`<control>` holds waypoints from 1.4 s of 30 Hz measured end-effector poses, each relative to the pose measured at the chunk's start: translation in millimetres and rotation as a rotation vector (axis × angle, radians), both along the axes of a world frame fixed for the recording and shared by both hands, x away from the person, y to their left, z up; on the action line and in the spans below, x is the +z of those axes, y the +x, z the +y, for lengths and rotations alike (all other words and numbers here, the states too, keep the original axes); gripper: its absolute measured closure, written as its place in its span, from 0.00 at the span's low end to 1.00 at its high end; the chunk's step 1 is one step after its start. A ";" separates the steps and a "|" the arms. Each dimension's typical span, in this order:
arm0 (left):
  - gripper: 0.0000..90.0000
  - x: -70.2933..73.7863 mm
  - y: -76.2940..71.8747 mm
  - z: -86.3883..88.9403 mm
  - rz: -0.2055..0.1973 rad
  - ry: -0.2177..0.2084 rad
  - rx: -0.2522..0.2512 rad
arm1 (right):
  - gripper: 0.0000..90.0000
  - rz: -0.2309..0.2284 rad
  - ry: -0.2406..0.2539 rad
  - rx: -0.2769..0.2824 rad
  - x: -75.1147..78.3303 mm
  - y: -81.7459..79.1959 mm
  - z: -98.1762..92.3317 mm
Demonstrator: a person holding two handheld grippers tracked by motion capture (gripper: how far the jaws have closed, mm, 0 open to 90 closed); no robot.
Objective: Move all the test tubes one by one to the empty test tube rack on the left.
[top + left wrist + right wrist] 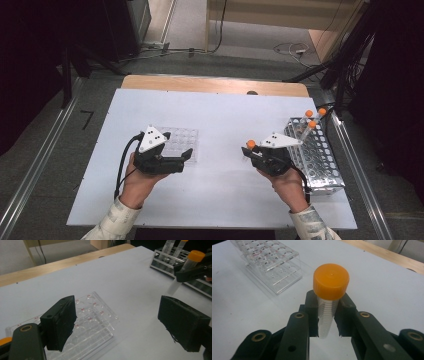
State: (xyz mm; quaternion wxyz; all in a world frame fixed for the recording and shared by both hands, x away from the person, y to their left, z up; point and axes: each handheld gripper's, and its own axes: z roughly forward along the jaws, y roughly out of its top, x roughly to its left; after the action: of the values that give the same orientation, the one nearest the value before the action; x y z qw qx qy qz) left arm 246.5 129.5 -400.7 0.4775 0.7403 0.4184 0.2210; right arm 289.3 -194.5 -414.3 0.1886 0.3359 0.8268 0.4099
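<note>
White counter (220,125) under dim room light carries a clear well rack (181,141) at 9 o'clock and a metal tube rack (320,157) at 3 o'clock, where 3 capped tubes stand at its far end. Right tongs (328,315) pinch an orange-capped tube (329,300) above mid-counter, so pickup looks done and placing remains. Left tongs (117,325) hang spread and empty by the clear well rack.

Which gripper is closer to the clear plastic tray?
Left. The left gripper hangs open right at the tray, its jaws at the tray's near edge. The right gripper holds a tube, well off to the tray's right.
</note>
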 end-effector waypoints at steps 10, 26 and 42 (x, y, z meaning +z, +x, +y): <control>0.18 -2.2 -5.4 -17.2 -0.010 0.001 -0.057 | 0.80 -0.005 -0.011 0.041 -5.1 -5.1 17.4; 0.21 -2.9 -8.3 -32.0 -0.006 -0.028 -0.112 | 0.80 0.000 -0.019 0.099 -8.6 -13.4 33.5; 0.37 -7.5 -12.5 -54.9 -0.016 -0.038 -0.212 | 0.80 0.030 -0.017 0.199 -14.4 -27.5 57.9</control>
State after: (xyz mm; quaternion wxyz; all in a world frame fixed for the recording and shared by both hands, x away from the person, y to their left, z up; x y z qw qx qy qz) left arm 233.9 74.6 -408.2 0.5154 0.7694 0.3382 0.1671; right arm 261.8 -136.6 -428.8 0.1377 0.2566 0.8622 0.4145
